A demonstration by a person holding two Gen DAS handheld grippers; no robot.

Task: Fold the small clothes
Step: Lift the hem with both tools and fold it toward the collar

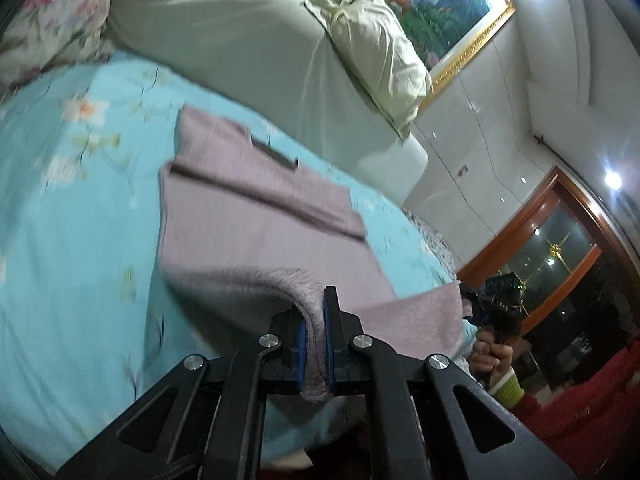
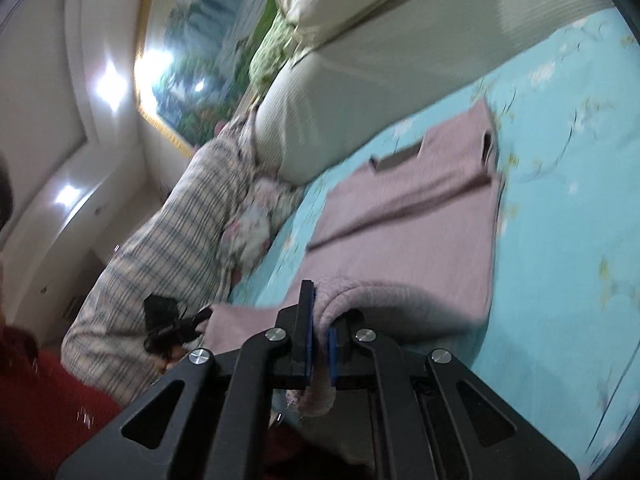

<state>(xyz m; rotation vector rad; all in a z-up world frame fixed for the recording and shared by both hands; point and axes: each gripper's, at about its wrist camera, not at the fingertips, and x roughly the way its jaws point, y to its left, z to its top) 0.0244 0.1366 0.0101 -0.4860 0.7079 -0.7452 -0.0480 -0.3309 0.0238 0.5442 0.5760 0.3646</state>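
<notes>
Both cams ride on the handheld grippers and look forward along the fingers, so the black linkage fills the bottom of each shot. Using the pink garment (image 1: 256,216) as the landmark: the left wrist view sits right at its near edge, low and close, tilted, looking across it toward the pillows (image 1: 248,40) and the framed painting (image 1: 452,8) beyond. The right wrist view sits at that same near edge too, rolled the other way, facing the same direction. Both share the pink garment, the blue floral sheet (image 1: 80,208) around it, pillows and painting. Each cam also catches the other gripper (image 1: 500,304) off to its side.
</notes>
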